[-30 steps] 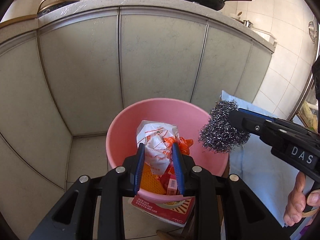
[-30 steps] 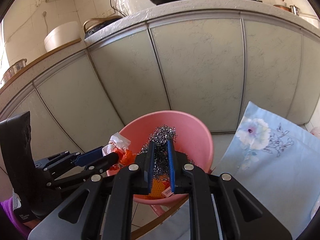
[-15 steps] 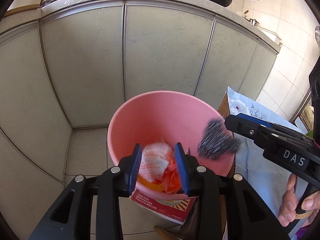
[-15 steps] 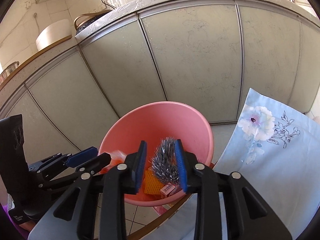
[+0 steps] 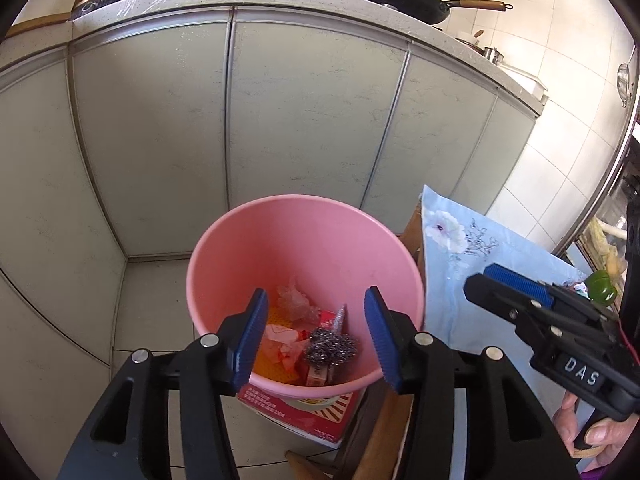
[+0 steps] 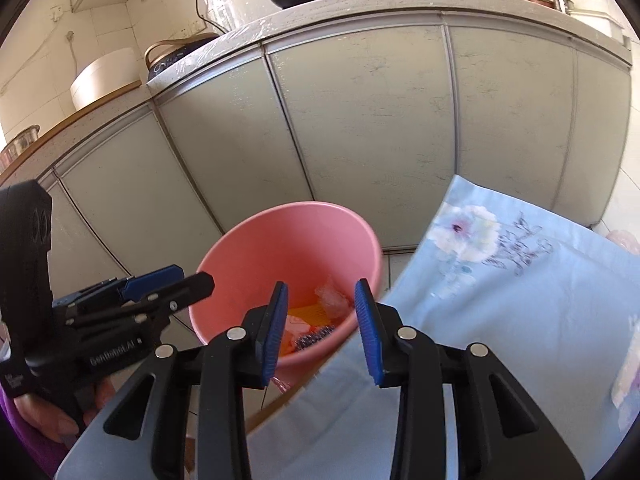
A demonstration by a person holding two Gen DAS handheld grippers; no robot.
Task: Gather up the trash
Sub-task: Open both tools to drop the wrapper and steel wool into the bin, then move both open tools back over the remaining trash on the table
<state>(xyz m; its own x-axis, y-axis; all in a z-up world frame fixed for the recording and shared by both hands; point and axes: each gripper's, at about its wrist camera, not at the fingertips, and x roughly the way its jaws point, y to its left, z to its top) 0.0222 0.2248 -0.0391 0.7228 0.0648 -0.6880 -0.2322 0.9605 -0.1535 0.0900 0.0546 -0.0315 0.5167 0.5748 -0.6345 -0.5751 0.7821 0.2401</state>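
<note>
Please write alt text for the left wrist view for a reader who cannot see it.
Open left tongs hover over a pink bucket holding a steel scourer and wrappers. The empty right tongs sit over a floral cloth, before grey cabinets.

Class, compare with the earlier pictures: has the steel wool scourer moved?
Yes. The steel wool scourer dropped from the right gripper down inside the pink bucket.
</note>
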